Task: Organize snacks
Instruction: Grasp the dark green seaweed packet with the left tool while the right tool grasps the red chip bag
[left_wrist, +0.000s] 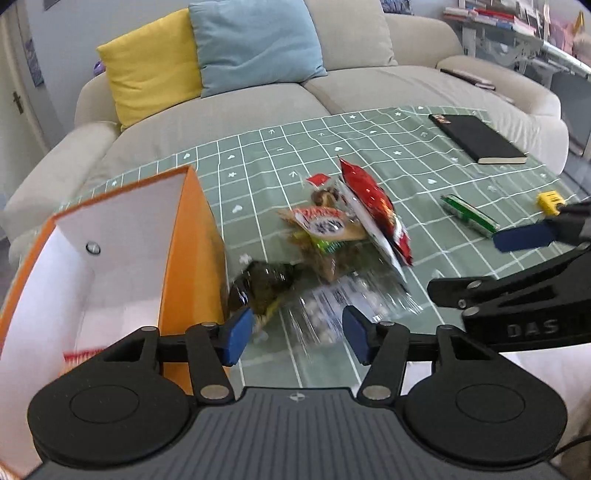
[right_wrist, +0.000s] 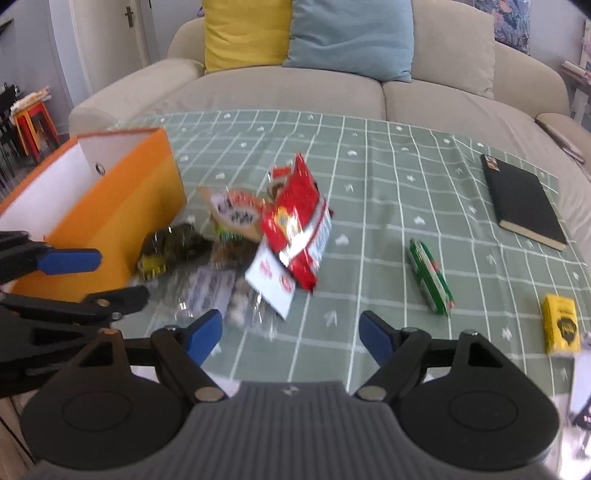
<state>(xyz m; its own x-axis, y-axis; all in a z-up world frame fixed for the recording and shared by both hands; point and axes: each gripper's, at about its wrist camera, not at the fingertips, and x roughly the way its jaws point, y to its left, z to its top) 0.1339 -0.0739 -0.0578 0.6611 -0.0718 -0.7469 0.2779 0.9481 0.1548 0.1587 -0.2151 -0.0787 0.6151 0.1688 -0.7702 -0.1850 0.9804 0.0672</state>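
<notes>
On the green checked surface (right_wrist: 388, 192), a heap of snack packets lies just right of the open orange box (right_wrist: 110, 206), and the red chip bag (right_wrist: 299, 225) on top stands tilted, its long axis running from a raised far corner down toward the camera. To its right, the green wafer pack (right_wrist: 430, 282) lies flat, lengthwise away from the viewer, with the yellow packet (right_wrist: 560, 325) beyond. The left hand-held gripper (left_wrist: 297, 332) and right hand-held gripper (right_wrist: 291, 334) are both spread, pinching nothing.
</notes>
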